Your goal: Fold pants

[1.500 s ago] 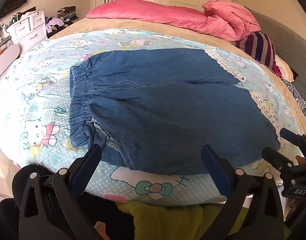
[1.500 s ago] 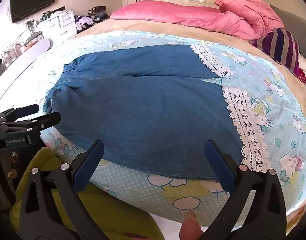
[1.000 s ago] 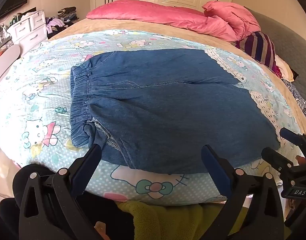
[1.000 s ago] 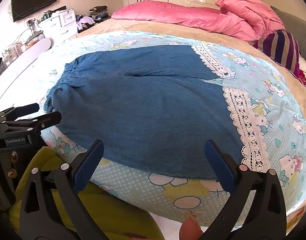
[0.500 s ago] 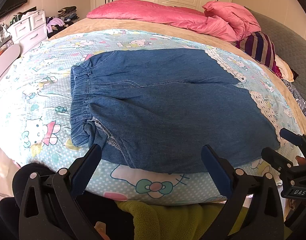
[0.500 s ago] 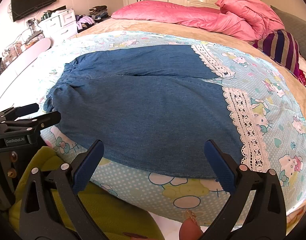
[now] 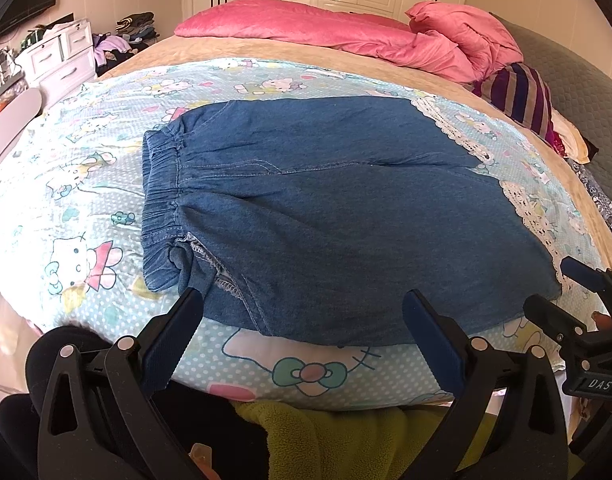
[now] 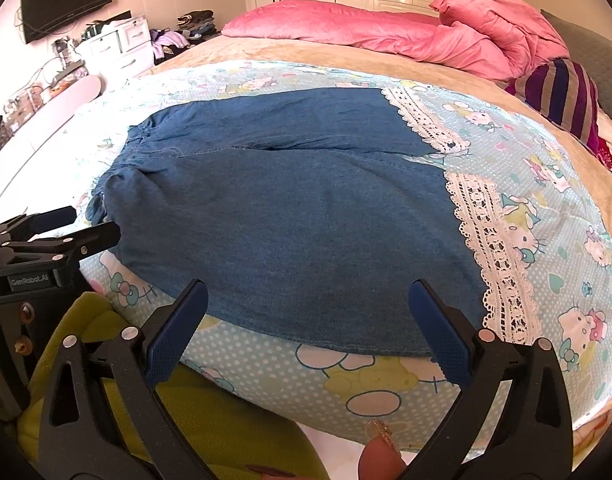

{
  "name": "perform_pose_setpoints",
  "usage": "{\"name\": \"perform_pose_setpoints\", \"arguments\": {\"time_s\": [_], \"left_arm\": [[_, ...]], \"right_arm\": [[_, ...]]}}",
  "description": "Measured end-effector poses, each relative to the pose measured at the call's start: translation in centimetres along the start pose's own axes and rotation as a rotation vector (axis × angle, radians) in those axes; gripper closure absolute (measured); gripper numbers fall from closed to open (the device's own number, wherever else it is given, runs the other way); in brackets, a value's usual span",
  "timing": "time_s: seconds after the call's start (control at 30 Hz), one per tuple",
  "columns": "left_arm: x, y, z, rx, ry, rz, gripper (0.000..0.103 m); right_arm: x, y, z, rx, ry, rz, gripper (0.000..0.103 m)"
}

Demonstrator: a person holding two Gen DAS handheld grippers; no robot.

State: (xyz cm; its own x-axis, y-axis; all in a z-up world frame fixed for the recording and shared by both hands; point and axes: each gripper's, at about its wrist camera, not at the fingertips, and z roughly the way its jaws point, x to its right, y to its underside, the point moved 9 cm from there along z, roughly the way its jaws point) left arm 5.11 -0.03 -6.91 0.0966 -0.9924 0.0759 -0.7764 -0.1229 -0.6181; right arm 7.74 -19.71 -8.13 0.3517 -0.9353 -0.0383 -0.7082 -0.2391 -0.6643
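Note:
Blue denim pants (image 7: 325,208) lie flat on the cartoon-print sheet (image 7: 86,208), elastic waistband (image 7: 162,184) at the left, white lace leg hems (image 8: 489,248) at the right. They also show in the right wrist view (image 8: 290,216). My left gripper (image 7: 302,336) is open and empty, just short of the pants' near edge by the waist end. My right gripper (image 8: 306,332) is open and empty, at the near edge toward the hem end. Each gripper shows at the side of the other's view: the right one (image 7: 585,320), the left one (image 8: 46,240).
A pink duvet (image 7: 345,36) and a striped cushion (image 7: 517,96) lie at the far end of the bed. White drawers (image 7: 58,60) stand at the left, wardrobes at the back. A yellow-green fleece (image 8: 210,420) is below the grippers at the bed's near edge.

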Motion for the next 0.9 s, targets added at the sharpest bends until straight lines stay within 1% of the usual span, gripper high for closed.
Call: {"name": "perform_pose_setpoints", "arguments": {"time_s": [0.9], "left_arm": [[0.04, 0.07, 0.08, 0.001, -0.003, 0.004, 0.004]], "right_arm": [[0.22, -0.22, -0.09, 0.007, -0.002, 0.0, 0.008]]}}
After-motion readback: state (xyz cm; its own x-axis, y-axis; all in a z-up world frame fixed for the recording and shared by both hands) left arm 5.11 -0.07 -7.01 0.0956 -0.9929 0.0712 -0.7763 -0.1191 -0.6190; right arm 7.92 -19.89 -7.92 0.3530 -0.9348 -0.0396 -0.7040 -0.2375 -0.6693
